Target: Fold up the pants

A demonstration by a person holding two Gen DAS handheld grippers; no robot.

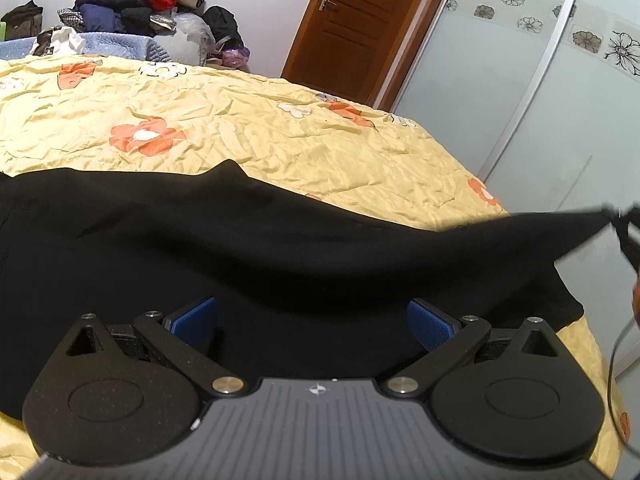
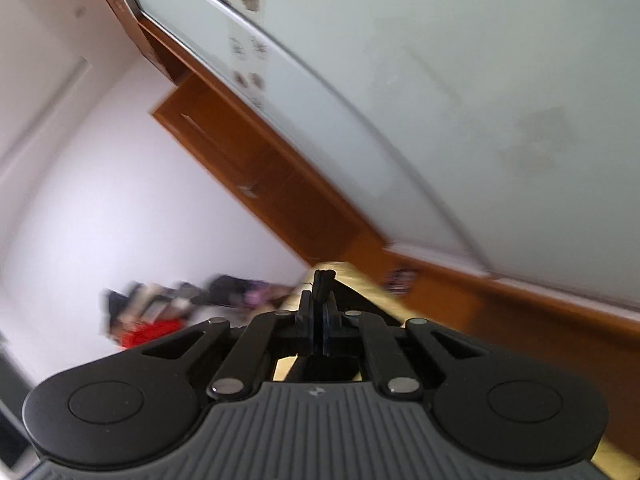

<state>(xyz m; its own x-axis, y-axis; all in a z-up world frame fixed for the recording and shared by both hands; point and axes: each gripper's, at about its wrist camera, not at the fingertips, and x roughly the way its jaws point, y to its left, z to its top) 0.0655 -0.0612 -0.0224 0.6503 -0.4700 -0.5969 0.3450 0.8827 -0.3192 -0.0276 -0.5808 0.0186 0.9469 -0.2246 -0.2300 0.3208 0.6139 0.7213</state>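
Note:
Black pants lie across the yellow flowered bedspread. My left gripper is open, its blue pads spread wide just above the near part of the pants, holding nothing. My right gripper is shut on an edge of the pants, lifted and tilted up towards the wardrobe. In the left wrist view this lifted end is pulled out to the far right, where the right gripper shows at the frame edge.
A pile of clothes stands at the far side of the bed. A brown door and a frosted sliding wardrobe are to the right. The bed's right edge is near the gripper.

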